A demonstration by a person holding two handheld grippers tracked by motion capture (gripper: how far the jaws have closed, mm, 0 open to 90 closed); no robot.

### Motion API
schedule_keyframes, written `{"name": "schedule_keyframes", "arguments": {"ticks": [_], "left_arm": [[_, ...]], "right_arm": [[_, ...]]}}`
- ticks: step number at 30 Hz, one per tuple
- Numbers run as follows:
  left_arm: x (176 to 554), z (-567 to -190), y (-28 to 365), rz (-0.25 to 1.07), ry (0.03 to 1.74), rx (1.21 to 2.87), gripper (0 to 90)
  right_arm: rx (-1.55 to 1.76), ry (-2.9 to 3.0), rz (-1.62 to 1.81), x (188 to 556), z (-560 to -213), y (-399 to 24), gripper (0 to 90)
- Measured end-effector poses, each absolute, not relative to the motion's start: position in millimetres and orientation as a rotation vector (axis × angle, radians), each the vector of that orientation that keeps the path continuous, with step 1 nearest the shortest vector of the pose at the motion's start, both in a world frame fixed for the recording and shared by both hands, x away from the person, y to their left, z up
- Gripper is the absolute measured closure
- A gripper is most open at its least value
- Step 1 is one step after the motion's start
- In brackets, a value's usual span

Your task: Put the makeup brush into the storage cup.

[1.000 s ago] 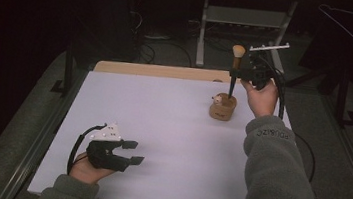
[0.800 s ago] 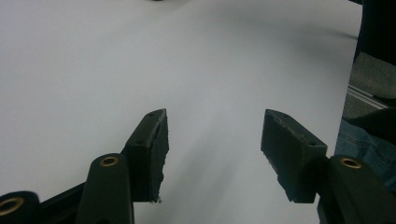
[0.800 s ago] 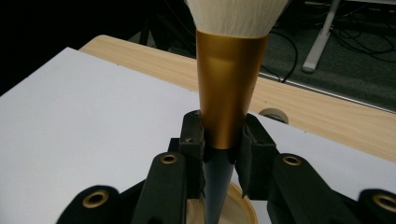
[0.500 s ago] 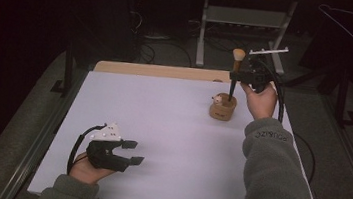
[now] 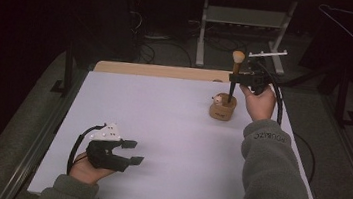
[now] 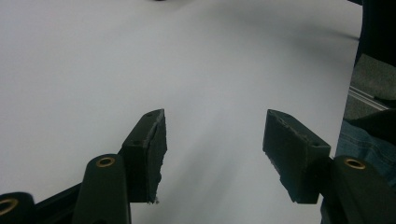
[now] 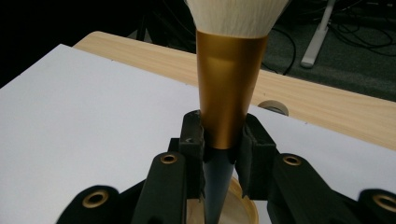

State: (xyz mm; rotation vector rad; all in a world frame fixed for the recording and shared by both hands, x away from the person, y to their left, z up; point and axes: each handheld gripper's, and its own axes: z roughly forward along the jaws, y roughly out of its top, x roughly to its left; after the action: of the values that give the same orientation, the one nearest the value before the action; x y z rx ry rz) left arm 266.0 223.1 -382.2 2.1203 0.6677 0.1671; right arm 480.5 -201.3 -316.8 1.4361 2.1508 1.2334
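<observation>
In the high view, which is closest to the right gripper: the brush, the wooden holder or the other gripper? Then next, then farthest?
From the right gripper:
1. Brush: clamped between its jaws, standing upright.
2. Wooden holder: just below, under the brush's tip.
3. Left gripper: far across the table, near its front left corner.

You have one makeup brush (image 5: 236,68) with a cream bristle head, gold ferrule and dark handle, and one round light wooden holder (image 5: 223,108) on the one white-topped bench (image 5: 171,124). You hold two black two-fingered grippers, one per hand: the left gripper (image 5: 133,152) and the right gripper (image 5: 234,77).
</observation>
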Motion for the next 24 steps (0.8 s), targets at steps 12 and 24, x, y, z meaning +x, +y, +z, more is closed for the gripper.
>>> {"name": "schedule_keyframes", "arguments": {"ticks": [12, 24], "left_arm": [[266.0, -382.1, 223.5, 0.166, 0.670, 2.121, 39.0], [266.0, -382.4, 223.2, 0.163, 0.672, 2.118, 38.9]], "right_arm": [[1.451, 2.142, 1.235, 479.4, -325.1, -202.2, 72.9], [1.466, 2.140, 1.237, 477.1, -337.6, -203.2, 72.9]]}}
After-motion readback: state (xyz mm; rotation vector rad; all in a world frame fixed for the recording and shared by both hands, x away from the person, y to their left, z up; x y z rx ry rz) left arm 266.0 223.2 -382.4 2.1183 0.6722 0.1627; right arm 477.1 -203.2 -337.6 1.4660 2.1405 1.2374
